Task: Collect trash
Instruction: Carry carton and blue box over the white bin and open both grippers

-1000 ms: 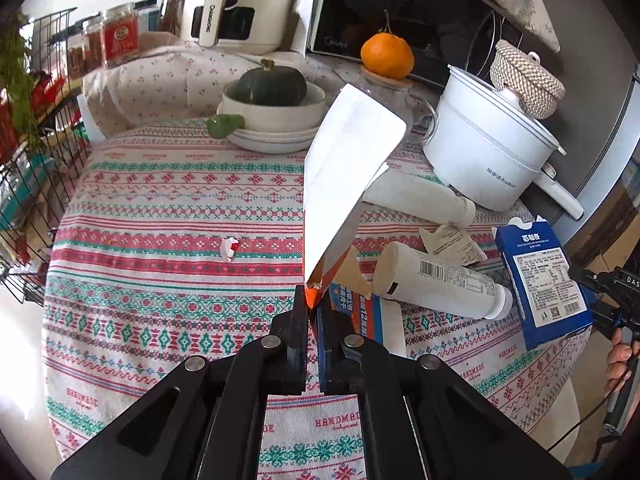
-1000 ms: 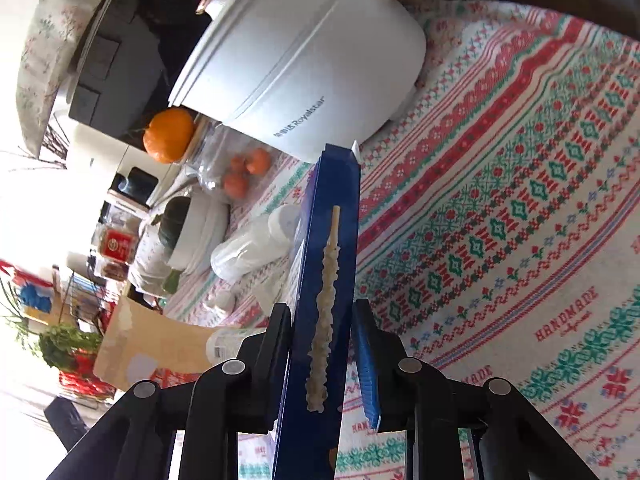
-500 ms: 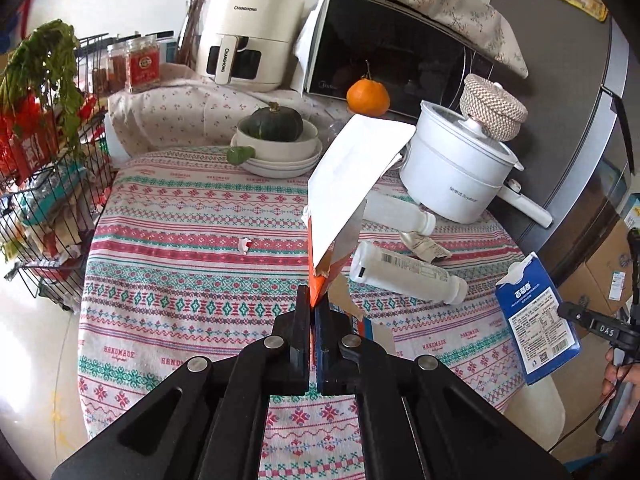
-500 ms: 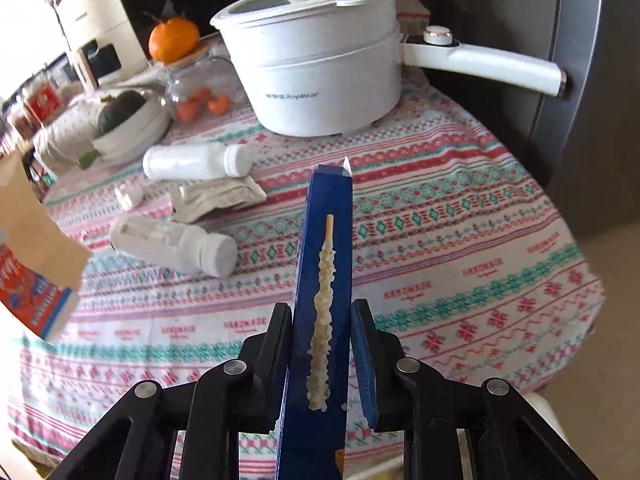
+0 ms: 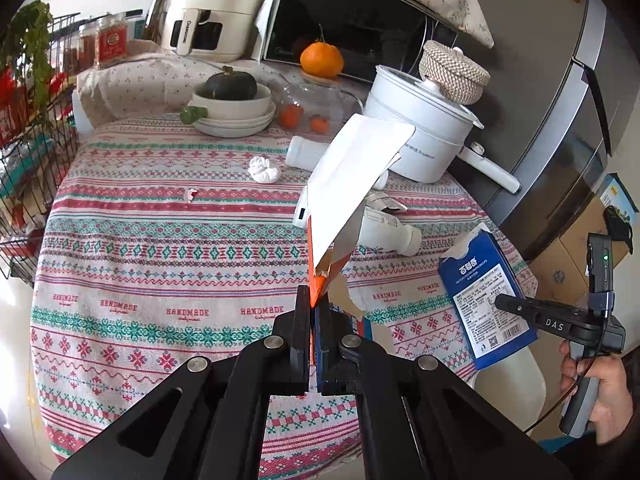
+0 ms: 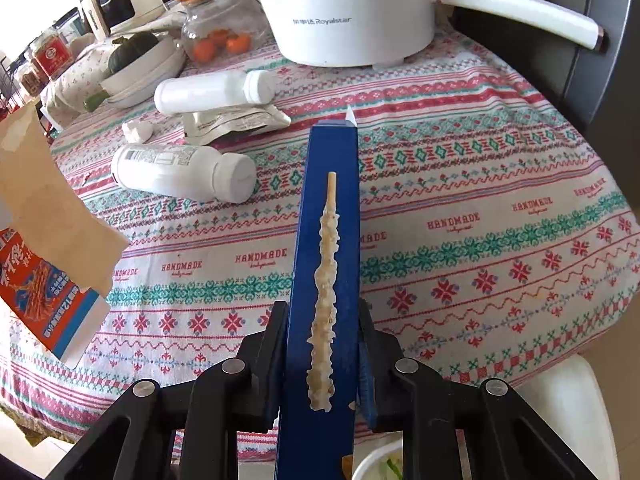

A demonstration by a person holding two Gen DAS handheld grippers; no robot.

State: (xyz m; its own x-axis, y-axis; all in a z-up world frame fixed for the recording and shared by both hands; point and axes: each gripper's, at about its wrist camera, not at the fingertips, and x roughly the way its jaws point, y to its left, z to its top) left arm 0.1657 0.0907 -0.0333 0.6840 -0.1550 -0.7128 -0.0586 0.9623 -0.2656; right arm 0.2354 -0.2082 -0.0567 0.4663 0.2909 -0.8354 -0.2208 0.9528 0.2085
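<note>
- Both grippers have drawn back from the tabletop since the earlier frames, each carrying a box away from the far clutter; the right one has also swung level from a steep tilt.
- Left gripper is clamped on the thin lower edge of the torn orange carton, whose white flap stands high above it. With so little card in the pinch, the carton could pivot or slide free if swung quickly.
- Right gripper squeezes the blue box across its narrow sides, off the near right edge of the tabletop. The box looks empty and soft, so it may buckle and slip.
- A strip of dried glue on the blue box's face suggests the seam is already open; it could splay under pressure.
- The tall flap hides much of the left wrist view, so a bump against the white pot is a risk on the next reach.
- Two white bottles lie on their sides mid-tabletop and could roll if nudged.
- A crumpled wrapper, a wad of tissue and a small scrap remain; the scrap is easy to miss.
- No bin shows in either view, so a blind drop may miss.
</note>
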